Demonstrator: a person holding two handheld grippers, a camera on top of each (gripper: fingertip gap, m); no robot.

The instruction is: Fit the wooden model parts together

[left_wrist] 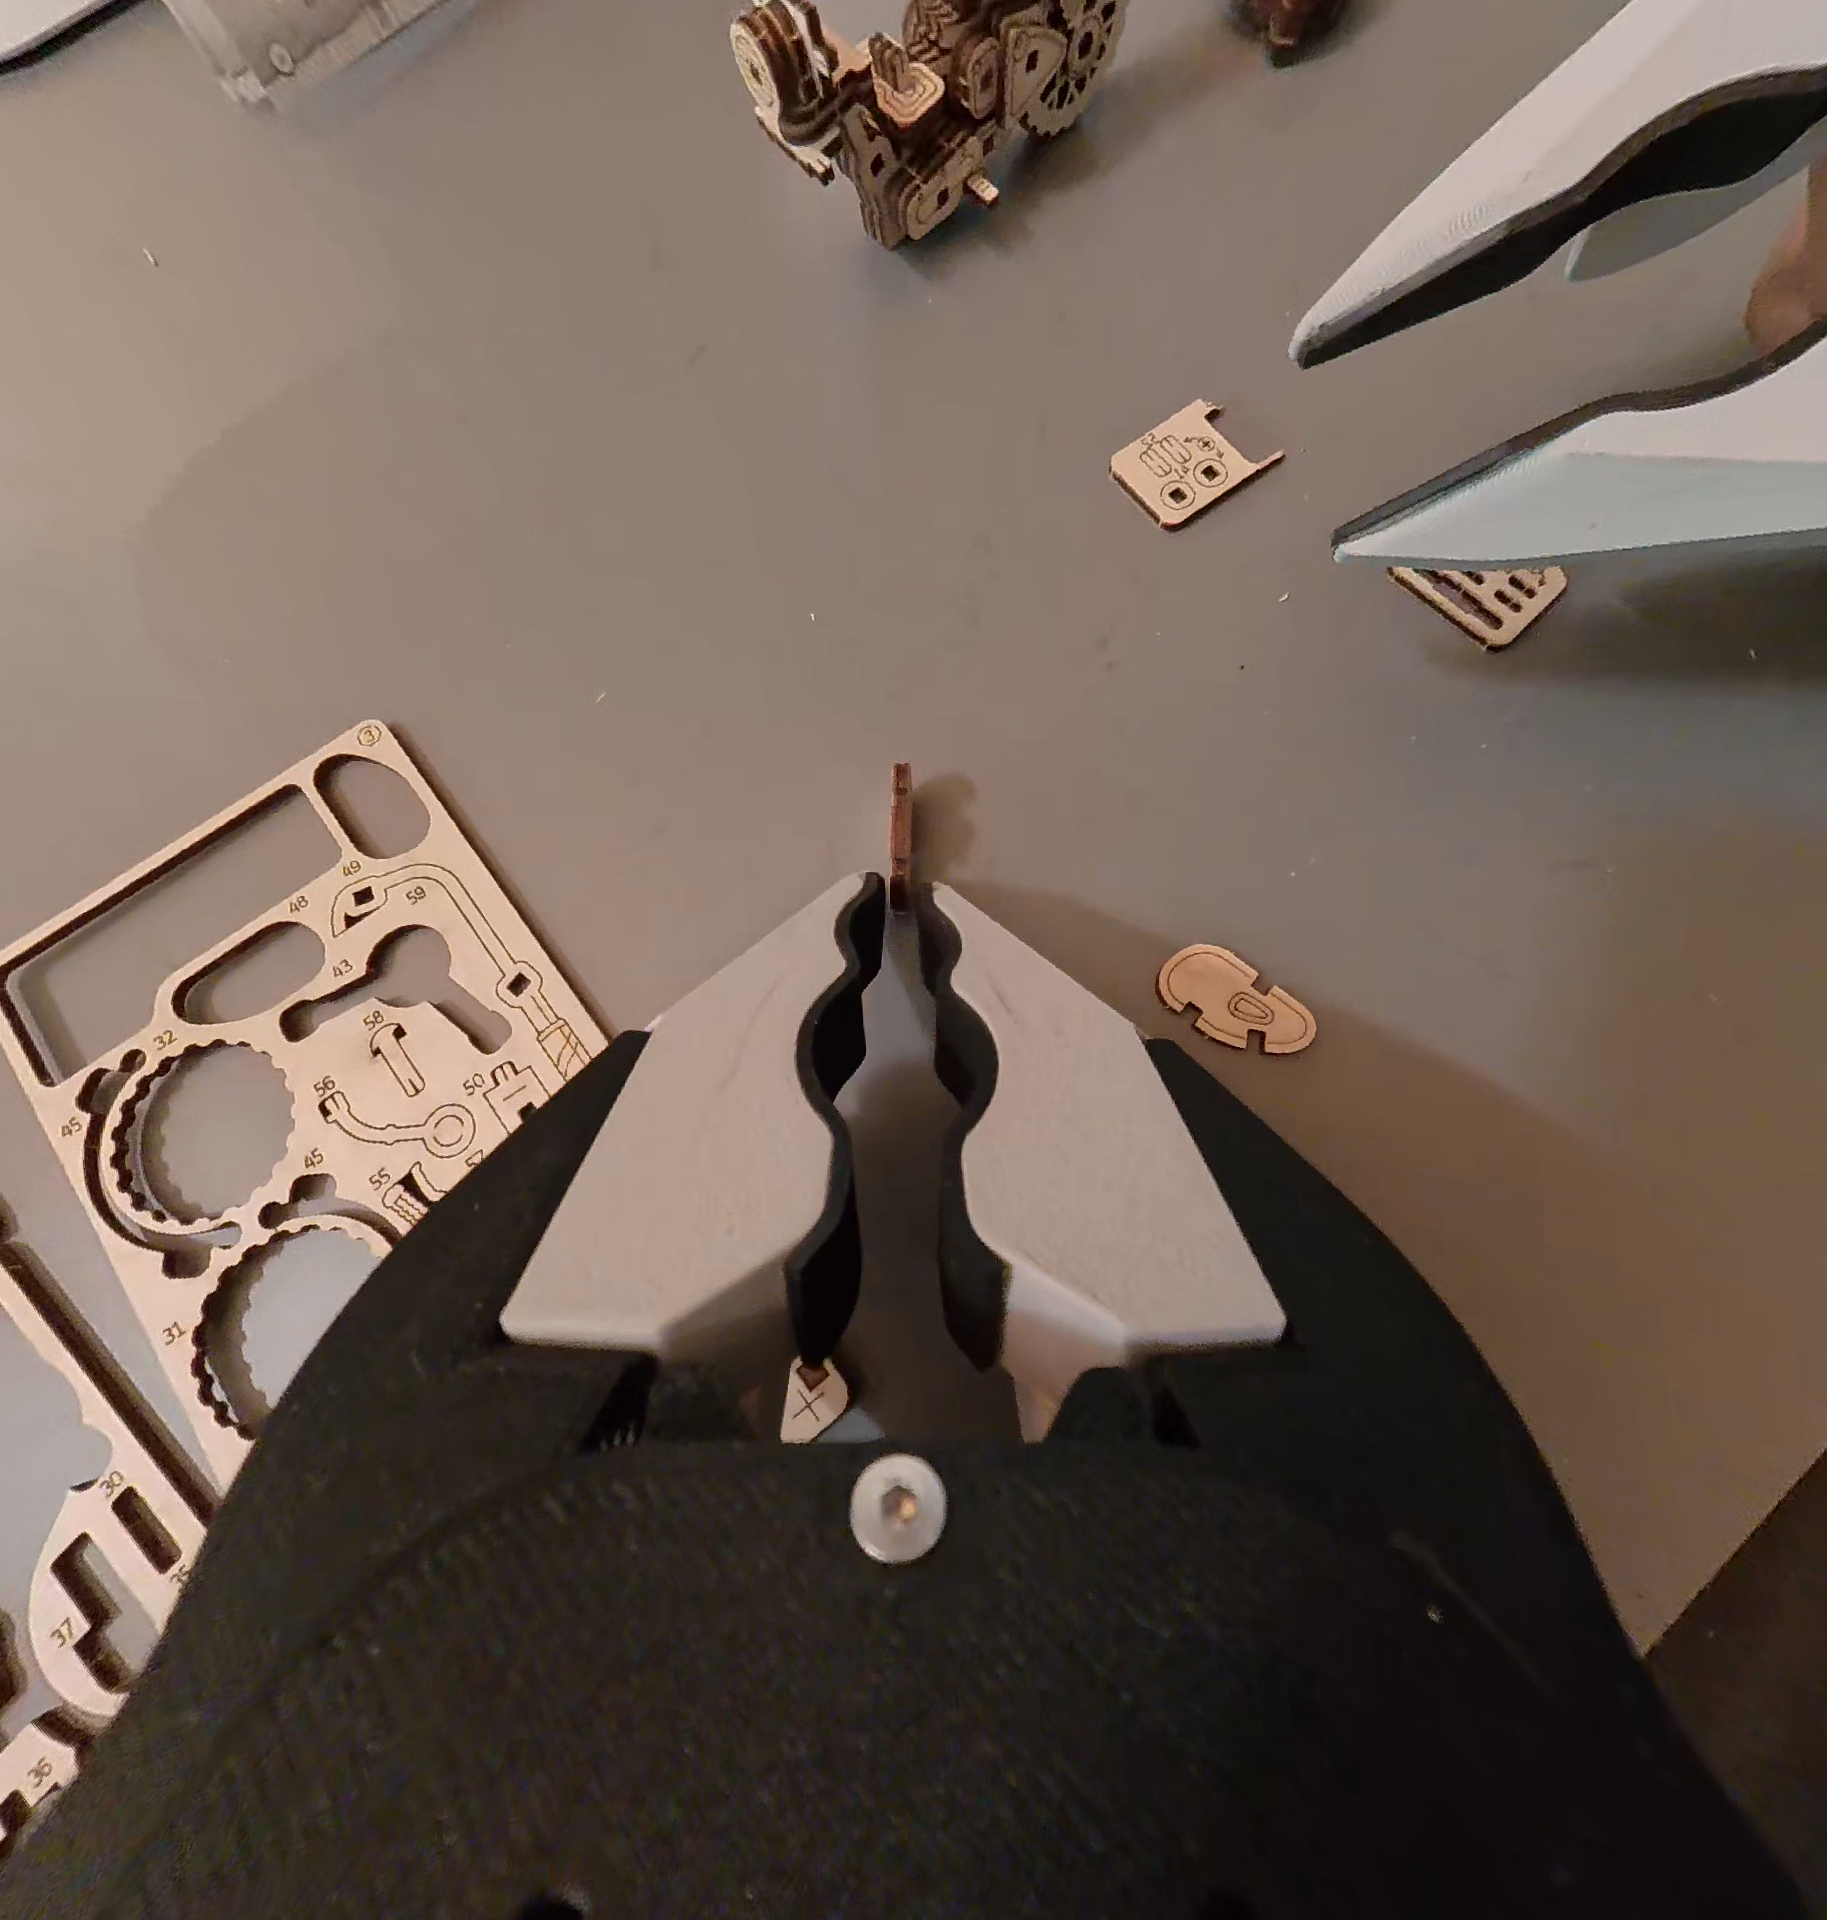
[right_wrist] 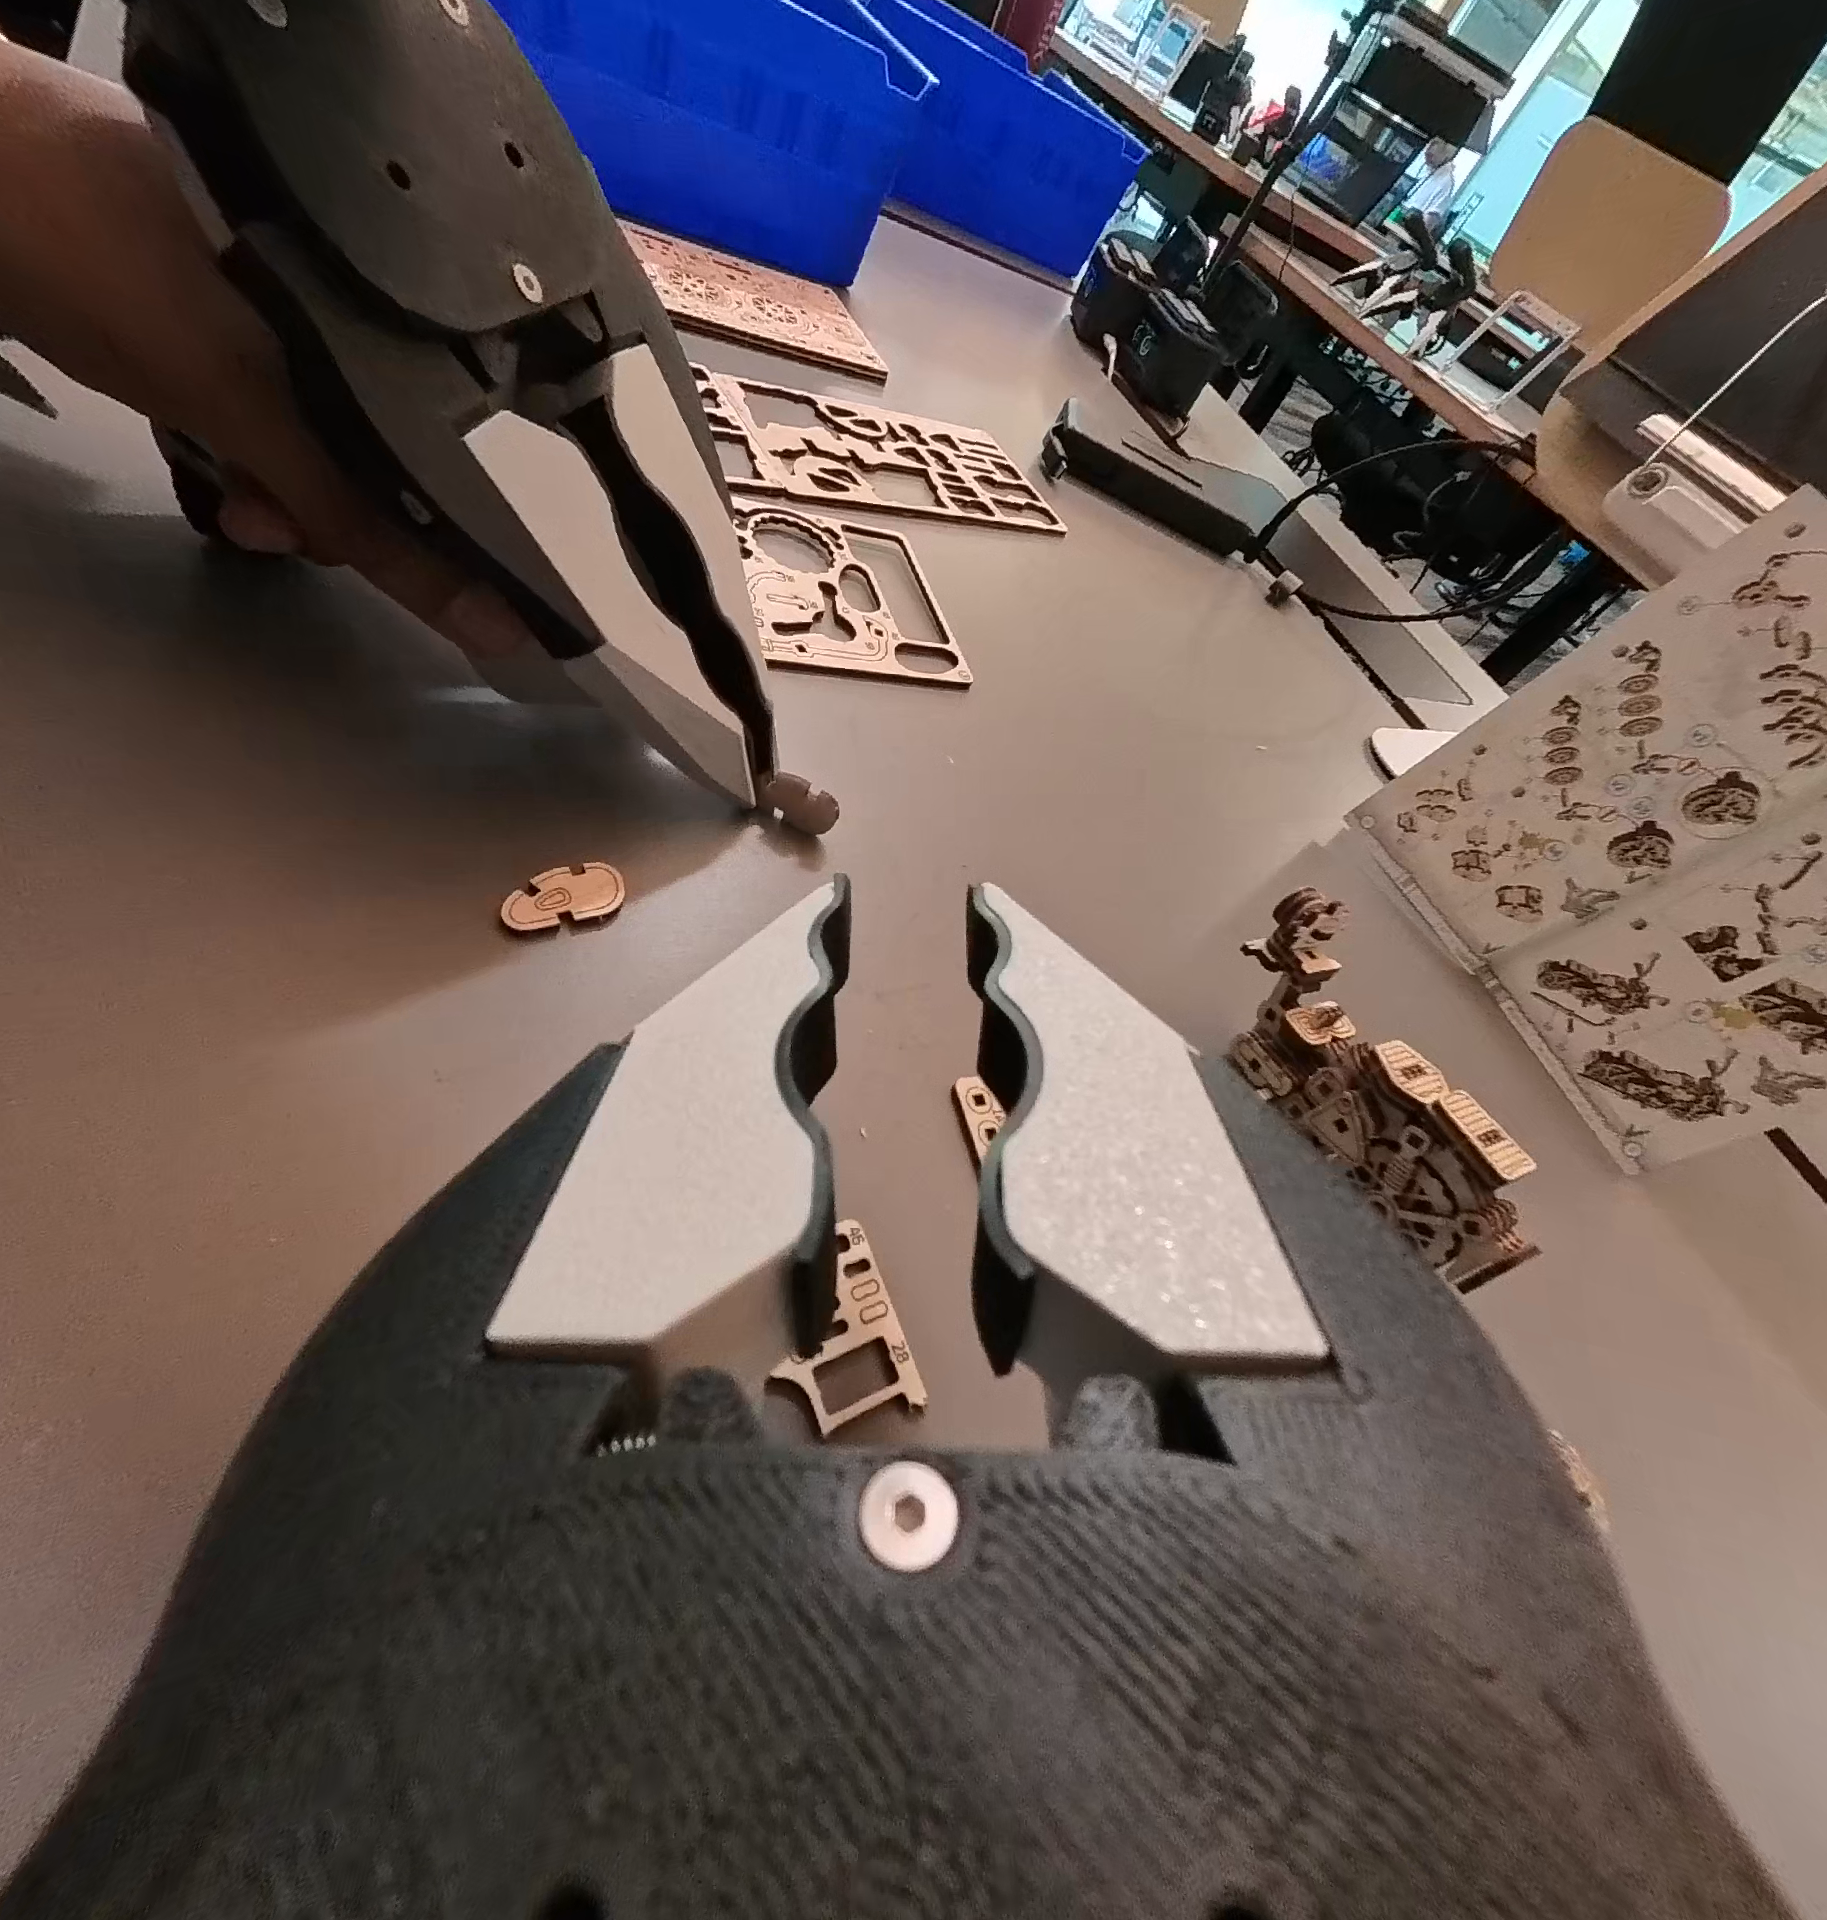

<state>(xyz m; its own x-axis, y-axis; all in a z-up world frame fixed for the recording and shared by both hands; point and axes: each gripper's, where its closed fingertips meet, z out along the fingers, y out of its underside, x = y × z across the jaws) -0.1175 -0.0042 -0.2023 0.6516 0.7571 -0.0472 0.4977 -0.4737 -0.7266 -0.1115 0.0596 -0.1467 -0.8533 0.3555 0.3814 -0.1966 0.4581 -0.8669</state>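
Observation:
My left gripper (left_wrist: 901, 891) is shut on a small flat wooden part (left_wrist: 900, 826), held on edge at the grey table; it also shows in the right wrist view (right_wrist: 758, 795) with the part (right_wrist: 805, 805) at its tips. A flat oval wooden part (left_wrist: 1238, 997) lies to its right, also in the right wrist view (right_wrist: 564, 899). My right gripper (right_wrist: 904, 899) is open and empty, low over the table; it shows in the left wrist view (left_wrist: 1314, 447). A square wooden part (left_wrist: 1189, 480) lies between its tips. The half-built wooden model (left_wrist: 930, 114) (right_wrist: 1376, 1101) stands beyond.
Punched-out wooden part sheets (left_wrist: 265, 1049) (right_wrist: 847, 582) lie on the table (left_wrist: 576, 468). A slotted wooden piece (left_wrist: 1480, 608) lies under the right gripper. Instruction sheets (right_wrist: 1667, 862) lie at right, blue bins (right_wrist: 784, 135) at the back. The table edge (left_wrist: 1719, 1538) is close at lower right. Spacing between my two grippers at the tips: around 9 cm.

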